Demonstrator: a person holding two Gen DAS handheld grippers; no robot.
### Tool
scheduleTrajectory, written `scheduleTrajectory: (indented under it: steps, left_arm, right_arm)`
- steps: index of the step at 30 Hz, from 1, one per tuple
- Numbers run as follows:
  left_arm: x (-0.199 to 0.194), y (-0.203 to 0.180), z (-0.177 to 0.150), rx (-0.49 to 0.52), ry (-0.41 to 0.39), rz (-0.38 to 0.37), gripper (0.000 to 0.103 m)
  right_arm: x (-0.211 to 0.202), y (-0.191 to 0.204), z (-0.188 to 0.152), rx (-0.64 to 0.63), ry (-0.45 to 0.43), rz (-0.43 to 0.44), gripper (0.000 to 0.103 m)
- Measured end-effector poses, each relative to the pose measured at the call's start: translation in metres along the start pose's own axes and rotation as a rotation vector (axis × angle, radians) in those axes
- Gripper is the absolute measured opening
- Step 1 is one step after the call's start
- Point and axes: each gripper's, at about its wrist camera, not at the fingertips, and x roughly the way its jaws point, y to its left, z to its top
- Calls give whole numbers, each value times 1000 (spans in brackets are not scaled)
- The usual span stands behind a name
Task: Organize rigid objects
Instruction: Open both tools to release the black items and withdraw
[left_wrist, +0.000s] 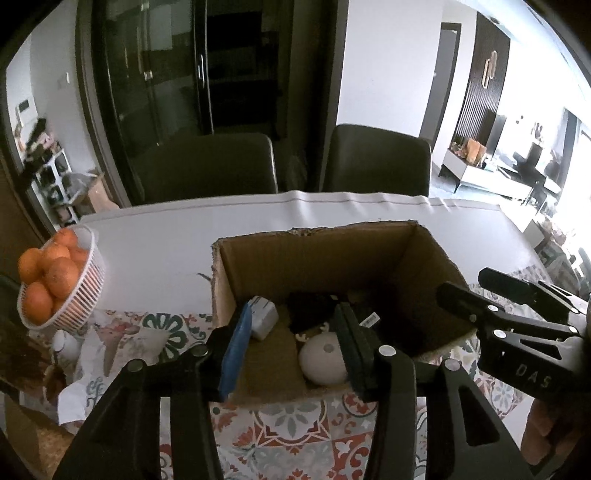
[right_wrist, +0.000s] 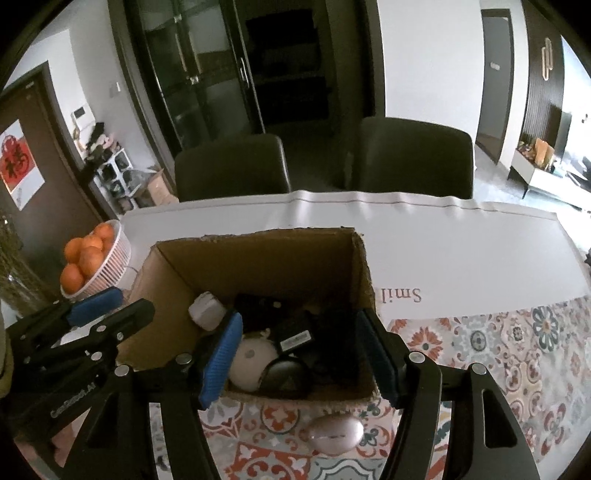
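Observation:
An open cardboard box stands on the patterned tablecloth. Inside lie a white charger, a round white gadget, a dark rounded case and black devices. A silver mouse lies on the cloth in front of the box, between my right fingers. My left gripper is open and empty over the box's near wall. My right gripper is open and empty over the box too. Each gripper shows in the other's view: the right, the left.
A white basket of oranges stands at the left. A white sheet covers the far table. Two dark chairs stand behind it. Crumpled paper lies at the left.

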Motion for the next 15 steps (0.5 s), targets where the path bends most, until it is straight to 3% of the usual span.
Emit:
scheduleTrajectory:
  steps: [15]
  left_arm:
    - [-47, 8, -43, -4, -64, 44, 48]
  right_arm:
    - [-52, 22, -40, -50, -132, -64, 71]
